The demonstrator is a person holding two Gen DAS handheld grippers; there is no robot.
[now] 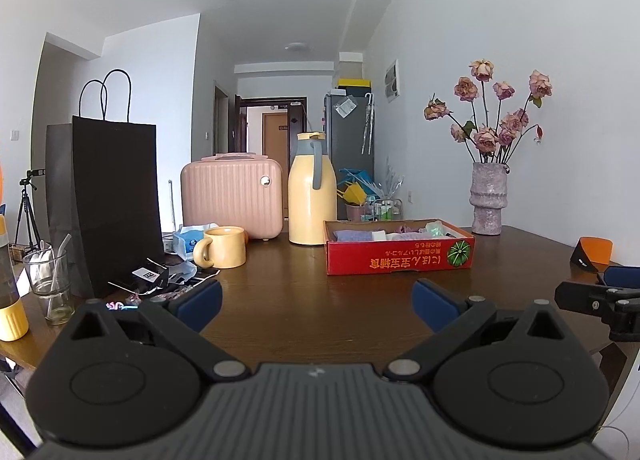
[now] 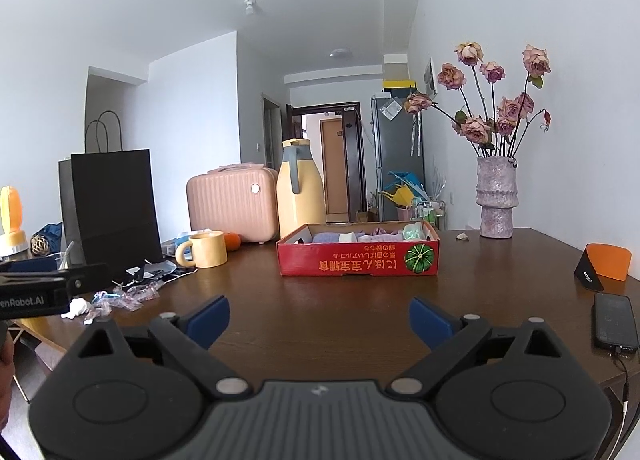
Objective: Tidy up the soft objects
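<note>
**Red box of soft items, both grippers empty**

Left wrist: left gripper, blue pads spread apart, held nothing. Shallow red cardboard box of folded fabrics sat ahead, slightly right; bare glossy wood table between.

Right wrist: right gripper likewise gaped empty. Box straight ahead; flat black phone lay right, near the table edge.
</note>
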